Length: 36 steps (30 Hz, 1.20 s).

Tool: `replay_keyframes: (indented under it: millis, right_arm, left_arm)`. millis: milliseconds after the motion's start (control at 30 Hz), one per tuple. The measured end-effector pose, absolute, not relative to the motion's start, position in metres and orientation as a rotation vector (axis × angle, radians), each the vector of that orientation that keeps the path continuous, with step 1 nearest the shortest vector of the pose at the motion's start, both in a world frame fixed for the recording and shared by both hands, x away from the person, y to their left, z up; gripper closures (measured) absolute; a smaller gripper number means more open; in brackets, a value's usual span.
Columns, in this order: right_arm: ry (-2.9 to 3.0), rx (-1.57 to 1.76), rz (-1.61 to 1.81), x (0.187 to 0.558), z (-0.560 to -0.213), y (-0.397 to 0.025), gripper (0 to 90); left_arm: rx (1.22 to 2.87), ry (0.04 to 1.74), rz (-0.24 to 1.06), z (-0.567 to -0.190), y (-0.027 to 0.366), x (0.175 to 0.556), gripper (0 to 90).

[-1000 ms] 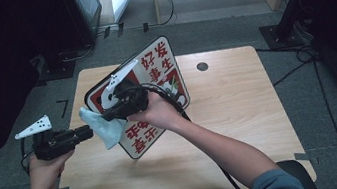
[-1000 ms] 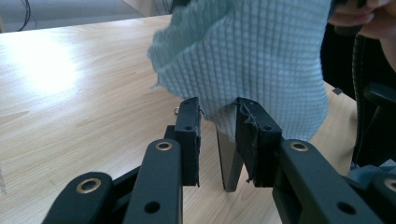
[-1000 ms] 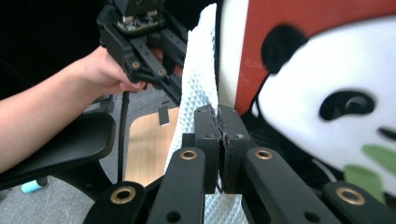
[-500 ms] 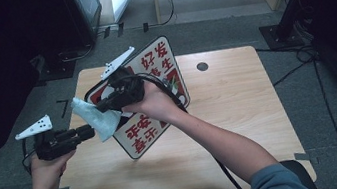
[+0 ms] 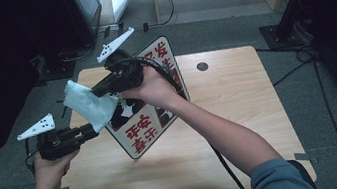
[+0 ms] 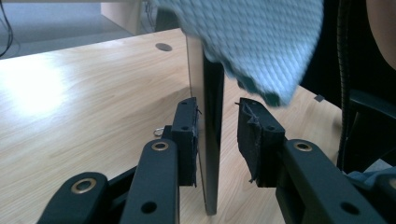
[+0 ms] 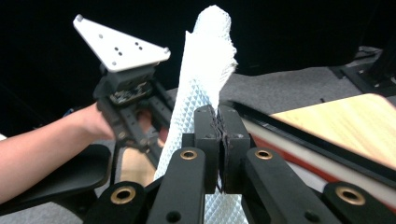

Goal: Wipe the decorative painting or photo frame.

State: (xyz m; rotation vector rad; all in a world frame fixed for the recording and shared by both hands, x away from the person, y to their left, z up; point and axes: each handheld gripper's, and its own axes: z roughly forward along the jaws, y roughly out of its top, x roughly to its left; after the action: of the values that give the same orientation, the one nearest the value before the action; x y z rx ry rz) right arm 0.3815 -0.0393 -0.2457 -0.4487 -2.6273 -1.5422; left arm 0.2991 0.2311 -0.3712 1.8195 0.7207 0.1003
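Lifted higher w/ right gripper (image 5: 96, 91): cloth (image 5: 88, 104), now above sign (image 5: 150, 105) edge. Left gripper view: jaws part-open astride sign (image 6: 212, 126) edge, one pad touching. Right gripper view: jaws clamped tight on cloth (image 7: 205, 79).

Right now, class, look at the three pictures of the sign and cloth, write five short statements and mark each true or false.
1. The right gripper is shut on the cloth. True.
2. The sign lies flat on the table. False: it is held tilted up on its edge.
3. The left gripper has the sign's edge between its jaws. True.
4. The cloth is red. False: it is pale blue-white.
5. The table is wooden. True.
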Motion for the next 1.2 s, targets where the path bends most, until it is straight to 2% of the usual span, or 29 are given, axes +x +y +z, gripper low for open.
replay_keyframes:
  millis: [567, 967, 1200]
  right_arm:
    - [-2.707, -0.591, -1.552, 0.416, -0.219, -0.055, 88.7]
    - [-2.765, -0.591, -1.467, 0.423, -0.234, -0.04, 88.5]
    - [-2.735, -0.588, -1.478, 0.422, -0.237, -0.04, 87.3]
  left_arm:
    - [1.841, 0.741, 0.117, -0.377, 0.212, 0.305, 65.7]
    - [1.863, 0.747, 0.12, -0.38, 0.201, 0.31, 69.4]
    - [1.869, 0.754, 0.113, -0.382, 0.199, 0.312, 77.0]
